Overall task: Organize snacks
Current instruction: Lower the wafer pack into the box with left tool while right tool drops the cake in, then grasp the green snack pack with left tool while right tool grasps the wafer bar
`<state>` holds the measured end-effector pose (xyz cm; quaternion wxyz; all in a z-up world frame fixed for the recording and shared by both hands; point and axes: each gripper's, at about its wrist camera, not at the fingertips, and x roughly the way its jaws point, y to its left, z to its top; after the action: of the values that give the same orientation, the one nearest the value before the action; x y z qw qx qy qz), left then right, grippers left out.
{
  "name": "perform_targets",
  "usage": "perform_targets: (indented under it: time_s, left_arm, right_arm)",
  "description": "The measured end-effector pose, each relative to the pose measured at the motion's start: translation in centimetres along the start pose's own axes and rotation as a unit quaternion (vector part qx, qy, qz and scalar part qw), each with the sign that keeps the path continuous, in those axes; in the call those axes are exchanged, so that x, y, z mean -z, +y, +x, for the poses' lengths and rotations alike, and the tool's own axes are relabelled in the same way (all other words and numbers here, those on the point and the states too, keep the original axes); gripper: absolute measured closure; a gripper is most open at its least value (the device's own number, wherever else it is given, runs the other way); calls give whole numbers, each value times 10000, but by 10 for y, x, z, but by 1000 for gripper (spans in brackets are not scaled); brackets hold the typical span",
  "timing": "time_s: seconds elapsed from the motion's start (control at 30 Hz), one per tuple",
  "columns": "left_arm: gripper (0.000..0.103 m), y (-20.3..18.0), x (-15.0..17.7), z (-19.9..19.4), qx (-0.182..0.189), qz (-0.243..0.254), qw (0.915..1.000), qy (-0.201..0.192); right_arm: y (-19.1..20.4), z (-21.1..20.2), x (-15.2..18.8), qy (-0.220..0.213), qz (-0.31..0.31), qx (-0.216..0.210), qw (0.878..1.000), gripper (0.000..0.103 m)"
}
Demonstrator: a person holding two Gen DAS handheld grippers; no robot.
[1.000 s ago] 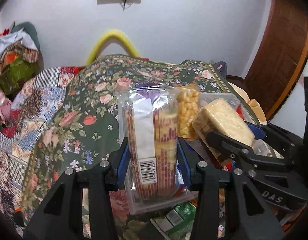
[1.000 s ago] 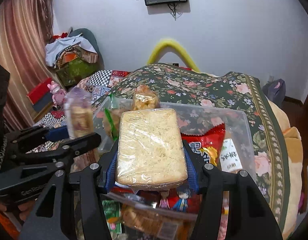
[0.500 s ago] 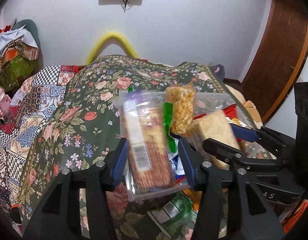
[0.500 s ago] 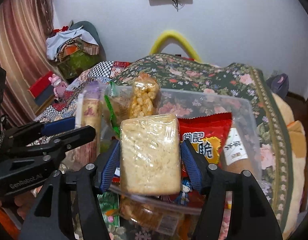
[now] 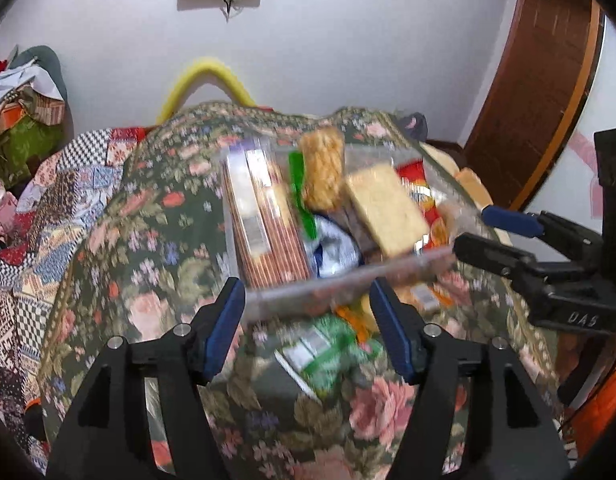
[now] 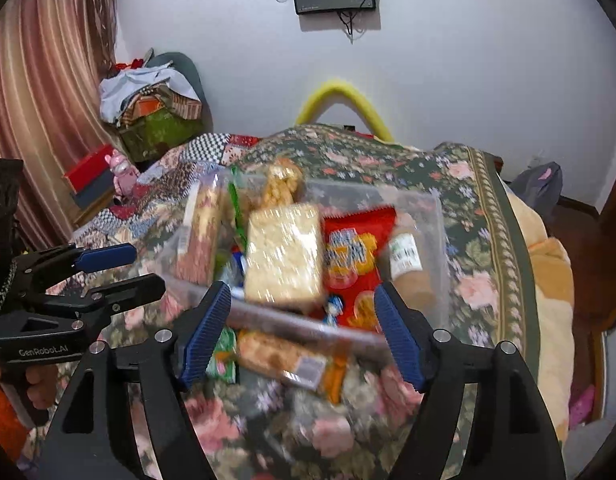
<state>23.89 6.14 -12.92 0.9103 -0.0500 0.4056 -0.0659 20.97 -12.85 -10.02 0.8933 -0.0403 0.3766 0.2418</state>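
A clear plastic bin [image 5: 348, 276] [image 6: 438, 240] sits on the floral bedspread and holds snacks. The striped biscuit pack [image 5: 264, 228] [image 6: 200, 240] stands at its left end. The pale noodle block [image 5: 384, 208] [image 6: 284, 252] leans in the middle, beside a red snack bag [image 6: 356, 256] and a puffed-corn bag [image 5: 322, 168]. My left gripper [image 5: 308, 328] is open and empty, just short of the bin's near rim. My right gripper [image 6: 304, 332] is open and empty at the same rim. A green packet [image 5: 320, 352] and an orange-labelled packet [image 6: 284, 356] lie on the bedspread before the bin.
The floral bedspread [image 5: 148, 240] covers the bed. A patchwork quilt [image 5: 40, 216] lies to the left. A pile of clothes [image 6: 148, 104] and a curtain [image 6: 40, 80] stand far left. A wooden door [image 5: 548, 80] is at the right.
Both grippers opened and let go: the biscuit pack and the noodle block now rest in the bin. Both grippers drew back toward me from the bin.
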Motion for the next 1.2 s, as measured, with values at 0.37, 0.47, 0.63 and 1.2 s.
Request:
perform_targets:
  time_s: [0.37, 0.47, 0.63, 1.2]
  left_arm:
    - [38, -8, 41, 52, 108, 195, 9967, 777]
    - [35, -11, 42, 64, 116, 276, 9958, 864]
    - [35, -11, 40, 73, 120, 256, 9966, 771]
    - [72, 5, 81, 31, 183, 234, 9964, 795]
  right_arm:
    - [-8, 37, 40, 612, 8, -30, 9981, 31]
    - [-7, 51, 37, 727, -12, -155, 9972, 32]
    - [-5, 68, 34, 881, -7, -284, 9957, 36]
    - [-2, 34, 57, 1057, -169, -546, 9928, 40]
